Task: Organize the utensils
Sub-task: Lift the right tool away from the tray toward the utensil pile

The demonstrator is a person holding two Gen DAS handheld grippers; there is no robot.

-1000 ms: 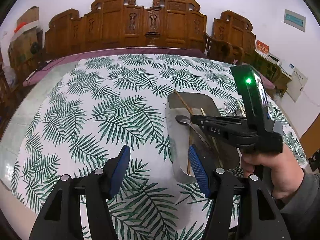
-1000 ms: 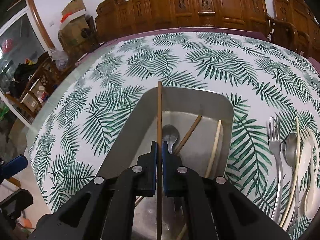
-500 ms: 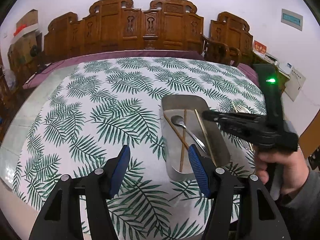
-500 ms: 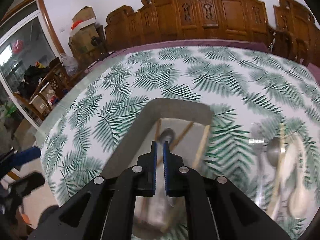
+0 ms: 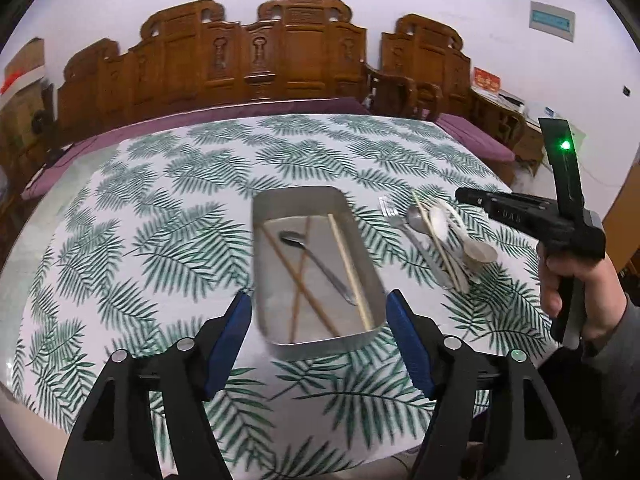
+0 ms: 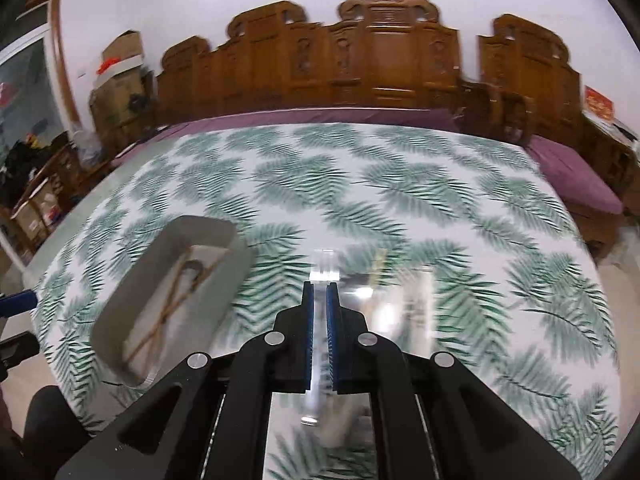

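Three chopsticks (image 5: 347, 264) and a spoon (image 5: 316, 264) now lie in the tray (image 5: 320, 346); right tool (image 6: 320, 300), nearly shut and empty, has swung toward the loose pile (image 5: 440, 240), while left tool (image 5: 318, 334) has just widened, empty.

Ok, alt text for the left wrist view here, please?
A metal tray on a fern-print tablecloth holds chopsticks and a spoon, framed by the open left gripper. Loose cutlery lies right of it, below the shut, empty right gripper.
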